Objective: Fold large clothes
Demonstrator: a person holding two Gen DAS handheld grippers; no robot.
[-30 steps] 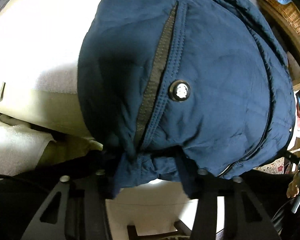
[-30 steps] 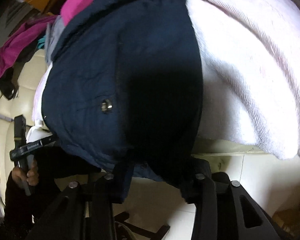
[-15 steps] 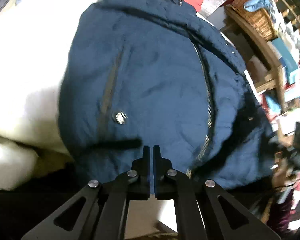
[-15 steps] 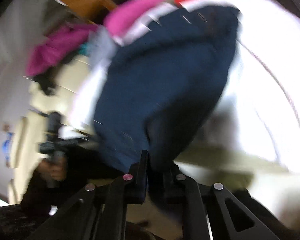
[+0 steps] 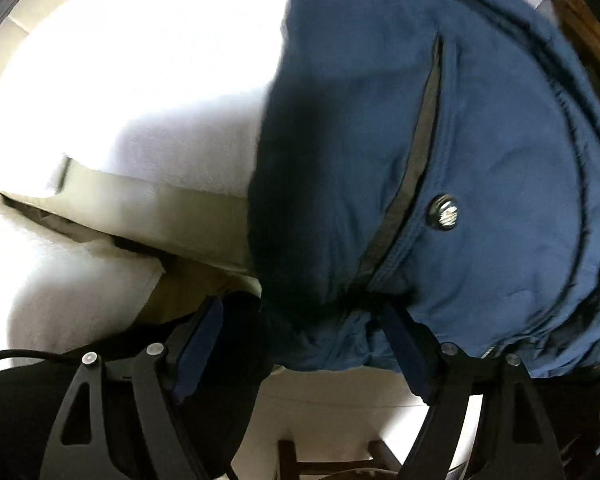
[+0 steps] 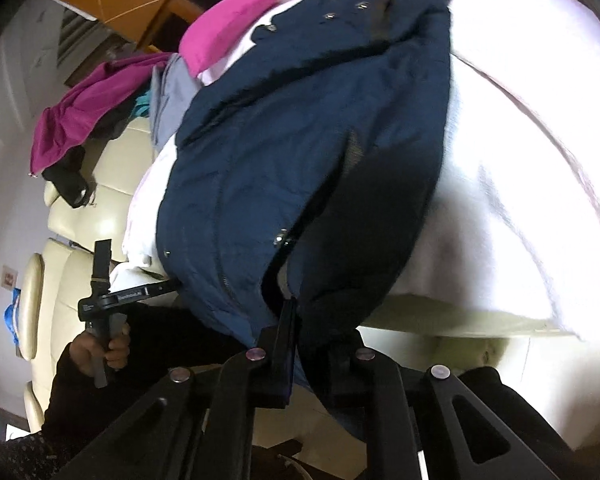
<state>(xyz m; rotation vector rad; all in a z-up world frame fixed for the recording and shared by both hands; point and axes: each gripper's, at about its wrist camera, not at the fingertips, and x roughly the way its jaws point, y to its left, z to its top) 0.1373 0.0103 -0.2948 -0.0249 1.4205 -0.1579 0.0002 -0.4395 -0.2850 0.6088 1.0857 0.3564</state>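
navy padded jacket (image 5: 480,160) lies on white blanket (image 5: 148,80), hem hanging over near edge. judged bulky, soft, slick shell — best taken at hem or side seams. left claw (image 5: 304,344) has just been opening, jaws wide, hem between them unpinched. right claw (image 6: 316,344) nearly closed — clamped on hem by zipper. snap button (image 5: 444,211) beside pocket.

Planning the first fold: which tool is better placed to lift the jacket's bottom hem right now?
Probably the right tool: it is shut on the navy jacket at its hem. The left tool has just been opening; its jaws stand apart around the hem, gripping nothing, so it must close first.
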